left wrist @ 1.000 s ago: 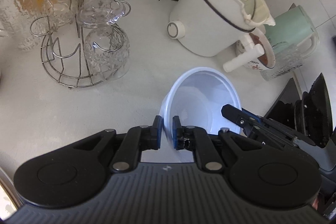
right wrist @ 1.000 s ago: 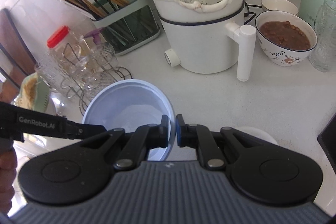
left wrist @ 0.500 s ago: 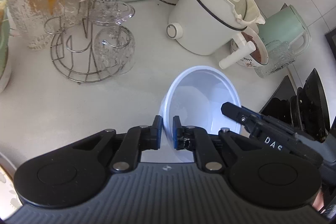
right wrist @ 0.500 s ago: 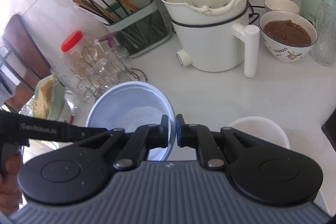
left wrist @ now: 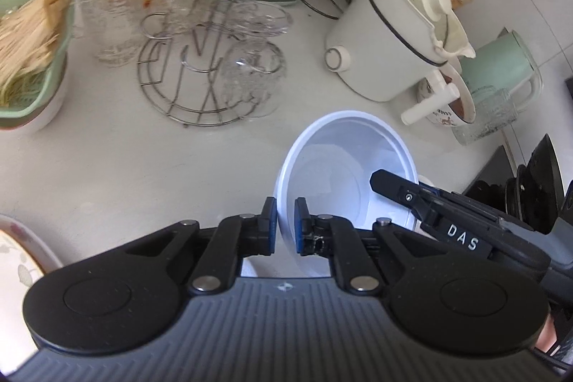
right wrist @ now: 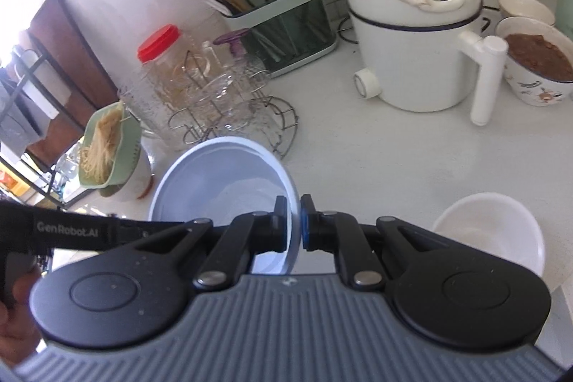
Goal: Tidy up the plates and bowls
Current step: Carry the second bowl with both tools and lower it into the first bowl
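A pale blue bowl [left wrist: 343,167] is held above the white counter by both grippers. My left gripper [left wrist: 285,224] is shut on its near rim. My right gripper [right wrist: 293,224] is shut on the opposite rim of the same blue bowl [right wrist: 222,181]. A white bowl [right wrist: 490,231] sits on the counter to the right, below the right gripper. The edge of a patterned plate [left wrist: 18,260] shows at the lower left of the left wrist view.
A wire rack with glasses [left wrist: 222,74], a white electric pot [left wrist: 390,52], a bowl of brown food [right wrist: 537,59], a green colander of noodles [left wrist: 28,42], a chopstick holder [right wrist: 279,24] and a mint kettle [left wrist: 501,70] crowd the counter. Black plates [left wrist: 537,185] stand at right.
Both grippers have lifted and drawn back with the blue bowl. More of the counter shows, including the colander at left and the white bowl at right.
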The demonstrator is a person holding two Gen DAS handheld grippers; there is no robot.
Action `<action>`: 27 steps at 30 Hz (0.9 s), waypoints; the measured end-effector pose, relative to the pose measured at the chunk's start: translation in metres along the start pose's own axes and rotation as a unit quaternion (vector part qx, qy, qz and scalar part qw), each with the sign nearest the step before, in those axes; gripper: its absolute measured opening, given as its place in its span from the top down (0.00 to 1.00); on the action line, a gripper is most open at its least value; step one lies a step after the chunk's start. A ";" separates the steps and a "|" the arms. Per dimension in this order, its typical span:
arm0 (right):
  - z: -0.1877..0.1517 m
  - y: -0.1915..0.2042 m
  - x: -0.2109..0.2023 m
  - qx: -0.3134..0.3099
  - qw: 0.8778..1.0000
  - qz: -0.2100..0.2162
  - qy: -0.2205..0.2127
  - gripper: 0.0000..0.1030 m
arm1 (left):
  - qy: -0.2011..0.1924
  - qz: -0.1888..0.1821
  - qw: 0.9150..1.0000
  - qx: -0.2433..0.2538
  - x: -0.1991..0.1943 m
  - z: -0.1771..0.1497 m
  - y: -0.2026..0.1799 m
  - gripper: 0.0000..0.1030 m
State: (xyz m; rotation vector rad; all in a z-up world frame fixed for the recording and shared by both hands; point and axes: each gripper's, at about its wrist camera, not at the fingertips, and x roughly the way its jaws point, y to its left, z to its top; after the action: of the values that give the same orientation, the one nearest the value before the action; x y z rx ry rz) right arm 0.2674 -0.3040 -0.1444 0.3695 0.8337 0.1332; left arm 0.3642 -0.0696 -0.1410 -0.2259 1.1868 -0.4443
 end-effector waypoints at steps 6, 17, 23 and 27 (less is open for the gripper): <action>0.001 0.019 0.010 -0.024 0.999 0.016 0.017 0.90 | -0.020 0.010 0.999 -0.030 -0.015 -0.009 0.022 0.89; -0.011 0.058 0.031 -0.090 0.992 0.037 0.076 0.90 | -0.011 0.038 0.995 -0.092 -0.027 -0.038 0.060 0.89; -0.023 0.071 0.041 -0.106 0.988 0.046 0.105 0.90 | -0.006 0.057 0.992 -0.108 -0.030 -0.053 0.072 0.89; -0.032 0.076 0.045 -0.118 0.984 0.044 0.124 0.89 | 0.005 0.062 0.990 -0.124 -0.027 -0.064 0.080 0.89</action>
State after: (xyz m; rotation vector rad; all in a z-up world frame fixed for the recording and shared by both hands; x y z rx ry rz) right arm 0.2756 -0.2136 -0.1676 0.1686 1.0349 0.3634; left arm 0.3132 0.0175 -0.1735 -0.3618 1.2580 -0.1877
